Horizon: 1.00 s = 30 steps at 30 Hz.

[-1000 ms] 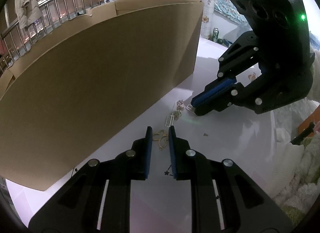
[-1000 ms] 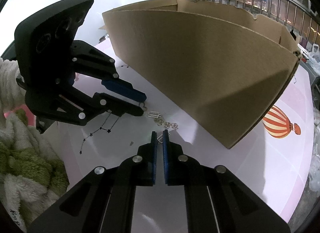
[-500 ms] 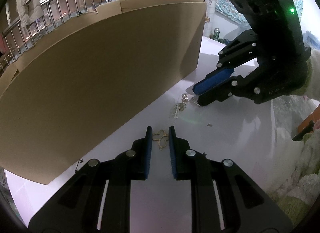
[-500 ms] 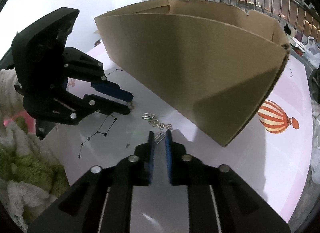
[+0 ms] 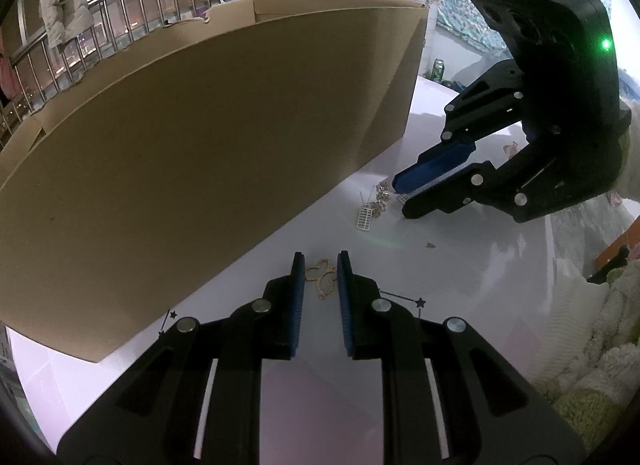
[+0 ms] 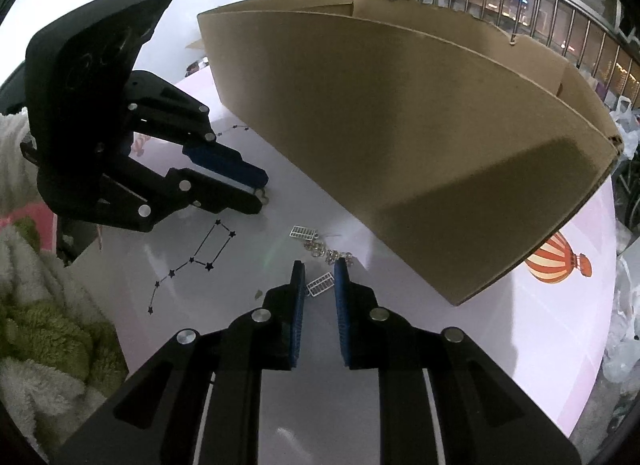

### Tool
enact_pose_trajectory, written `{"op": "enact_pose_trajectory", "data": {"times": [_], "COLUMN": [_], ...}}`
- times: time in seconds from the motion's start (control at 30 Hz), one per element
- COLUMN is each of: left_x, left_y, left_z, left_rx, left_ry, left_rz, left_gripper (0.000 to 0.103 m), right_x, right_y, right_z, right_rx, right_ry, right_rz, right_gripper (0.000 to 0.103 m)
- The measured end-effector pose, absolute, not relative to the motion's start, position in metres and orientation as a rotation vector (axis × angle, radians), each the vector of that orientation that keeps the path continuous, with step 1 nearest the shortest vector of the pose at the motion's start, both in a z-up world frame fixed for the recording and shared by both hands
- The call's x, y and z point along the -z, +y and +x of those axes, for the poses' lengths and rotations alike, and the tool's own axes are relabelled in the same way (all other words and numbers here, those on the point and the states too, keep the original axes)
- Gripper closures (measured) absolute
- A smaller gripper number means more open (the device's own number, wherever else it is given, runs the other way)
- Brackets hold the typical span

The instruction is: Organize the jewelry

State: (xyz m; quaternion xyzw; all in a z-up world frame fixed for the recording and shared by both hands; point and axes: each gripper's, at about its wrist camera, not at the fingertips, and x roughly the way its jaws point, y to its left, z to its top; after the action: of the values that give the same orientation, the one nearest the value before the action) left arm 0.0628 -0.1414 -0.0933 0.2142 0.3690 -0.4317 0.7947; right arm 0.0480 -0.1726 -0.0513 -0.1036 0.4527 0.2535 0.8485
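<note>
Left to right across the left wrist view: the cardboard box (image 5: 224,137) fills most of the frame, plain matte brown, its near wall bowed by the lens; I cannot see inside it from either camera. It stands on the glossy white desk (image 5: 472,289), printed with thin star-and-line figures.

My left claw (image 5: 321,263) points down at the desk, its ribbed blue pads a narrow gap apart. A gold butterfly-shaped pendant (image 5: 322,279) lies between them. I cannot tell whether the pads actually press it or merely flank it.

Further right, a small heap of silvery jewelry (image 5: 374,205) lies near the box's corner: linked rings and a flat ladder-like grid charm (image 5: 364,221). Individual links are too small to resolve.

My right claw (image 5: 400,195) is at the far right of that view, tips low at the heap. From its own camera, the right claw (image 6: 319,271) stands slightly parted with a second silver grid charm (image 6: 320,285) between the pads; contact is unclear. Fuzzy green-and-white fabric (image 6: 44,329) is cut off at the frame edge.
</note>
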Motion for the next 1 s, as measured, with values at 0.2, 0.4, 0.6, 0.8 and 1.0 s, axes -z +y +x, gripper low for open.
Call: {"op": "enact_pose_trajectory", "data": {"times": [0.2,0.4,0.6,0.8,1.0], "left_x": [0.094,0.094,0.094,0.094,0.094], "left_y": [-0.140,-0.140,-0.139,-0.138,-0.137], "left_z": [0.063,0.063,0.062,0.062,0.062], "left_rx": [0.925,0.927,0.927,0.928,0.935], "left_ry": [0.792,0.791,0.791,0.791,0.795], "left_rz": [0.455,0.454,0.452,0.453,0.453], "left_gripper": [0.088,0.088,0.088,0.088,0.088], "right_x": [0.051,0.050,0.049,0.043,0.040], "right_y": [-0.175,-0.180,-0.183,-0.186,-0.183], "right_z": [0.048,0.048,0.047,0.046,0.050], "right_rx": [-0.538,-0.539,-0.537,-0.567,-0.622], "right_ry": [0.961,0.956,0.956,0.961,0.976], "right_rz": [-0.187,-0.171,-0.156,-0.138,-0.178], "right_gripper": [0.089,0.090,0.098,0.096,0.080]}}
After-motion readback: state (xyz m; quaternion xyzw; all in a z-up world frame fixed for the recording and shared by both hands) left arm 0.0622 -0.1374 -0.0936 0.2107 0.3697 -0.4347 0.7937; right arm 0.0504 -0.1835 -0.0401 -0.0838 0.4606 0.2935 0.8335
